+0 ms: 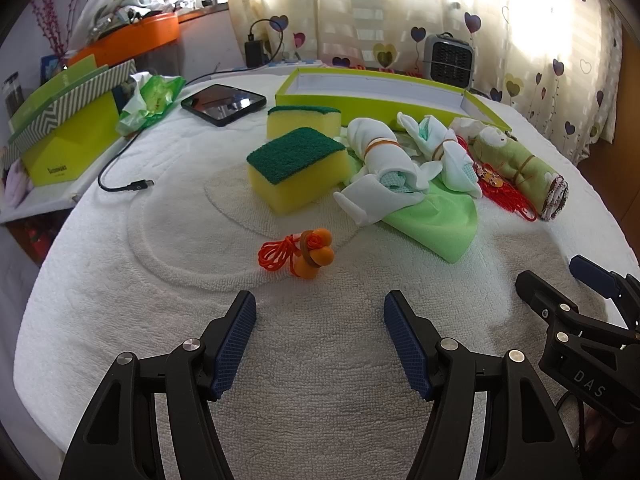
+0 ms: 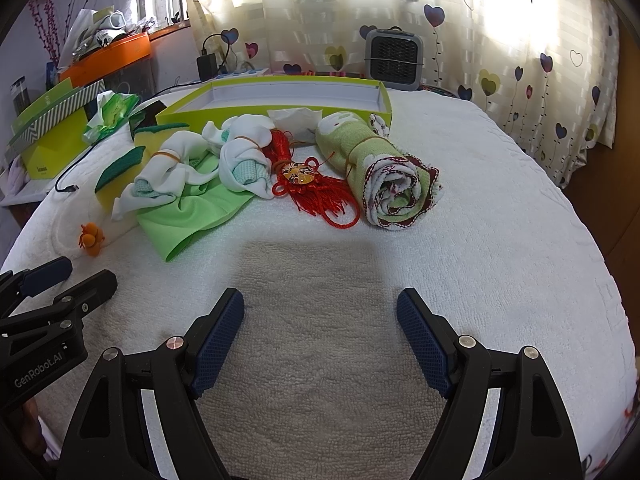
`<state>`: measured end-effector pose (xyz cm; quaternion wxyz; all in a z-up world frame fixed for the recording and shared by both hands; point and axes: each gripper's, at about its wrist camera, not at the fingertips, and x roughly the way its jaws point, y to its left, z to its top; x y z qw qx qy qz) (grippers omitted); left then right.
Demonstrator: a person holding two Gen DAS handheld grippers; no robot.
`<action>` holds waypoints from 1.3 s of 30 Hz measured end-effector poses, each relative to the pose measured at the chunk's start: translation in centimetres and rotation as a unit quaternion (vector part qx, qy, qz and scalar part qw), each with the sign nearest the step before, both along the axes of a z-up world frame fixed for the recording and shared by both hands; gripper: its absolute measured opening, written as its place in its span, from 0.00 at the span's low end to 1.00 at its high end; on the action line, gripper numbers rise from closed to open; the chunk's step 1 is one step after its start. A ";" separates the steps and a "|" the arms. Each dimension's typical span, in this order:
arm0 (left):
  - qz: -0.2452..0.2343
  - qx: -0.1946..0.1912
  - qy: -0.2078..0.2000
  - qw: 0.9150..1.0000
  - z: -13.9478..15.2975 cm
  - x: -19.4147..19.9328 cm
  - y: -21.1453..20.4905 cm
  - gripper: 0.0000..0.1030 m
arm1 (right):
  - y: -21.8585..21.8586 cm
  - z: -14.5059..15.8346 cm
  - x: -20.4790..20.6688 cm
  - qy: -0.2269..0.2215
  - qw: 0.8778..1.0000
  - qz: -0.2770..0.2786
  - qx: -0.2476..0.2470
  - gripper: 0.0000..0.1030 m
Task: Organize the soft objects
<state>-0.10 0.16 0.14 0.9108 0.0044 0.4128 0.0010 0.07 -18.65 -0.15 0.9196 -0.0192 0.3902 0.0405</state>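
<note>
Soft things lie on a white towel-covered table [image 1: 320, 360]. Two yellow sponges with green tops [image 1: 296, 168] [image 1: 303, 121] sit mid-left. White cloth bundles bound with rubber bands [image 1: 380, 156] [image 2: 168, 172] rest on a light green cloth [image 1: 436, 220] [image 2: 192, 212]. A rolled green towel [image 1: 520, 164] [image 2: 384, 176] lies at the right, beside a red tassel ornament [image 2: 316, 188]. Orange earplugs on a cord [image 1: 308, 254] [image 2: 91, 238] lie nearest. My left gripper [image 1: 320, 304] is open and empty just short of the earplugs. My right gripper [image 2: 320, 300] is open and empty above bare towel.
An open lime-green box [image 1: 384, 88] [image 2: 280, 98] stands behind the pile. A black tablet [image 1: 224, 103], a cable [image 1: 124, 184], a green wipes pack [image 1: 154, 98] and a green carton [image 1: 68, 136] are at the left. A small grey heater [image 2: 394, 58] stands by the curtain.
</note>
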 end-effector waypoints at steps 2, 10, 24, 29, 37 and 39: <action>0.000 0.000 0.000 1.000 0.0 0.0 0.0 0.64 | 0.0 0.0 0.0 0.000 1.000 0.000 0.000 0.77; -0.001 0.000 0.000 1.000 0.0 0.0 0.0 0.64 | 0.0 -0.1 0.0 0.000 1.000 0.000 0.000 0.77; -0.032 -0.031 0.013 0.999 0.3 0.7 1.6 0.64 | -1.1 1.2 0.7 0.010 0.999 0.025 0.031 0.77; -0.029 -0.048 0.015 0.998 0.6 1.0 2.5 0.64 | -2.7 3.0 1.4 -0.027 0.999 0.022 0.030 0.77; -0.017 -0.058 0.012 0.998 0.9 1.7 3.6 0.63 | -4.8 4.6 4.5 -0.049 0.997 0.019 0.048 0.77; -0.018 -0.056 0.011 0.998 0.9 2.0 3.5 0.59 | -5.1 4.6 5.2 -0.046 0.997 0.018 0.051 0.77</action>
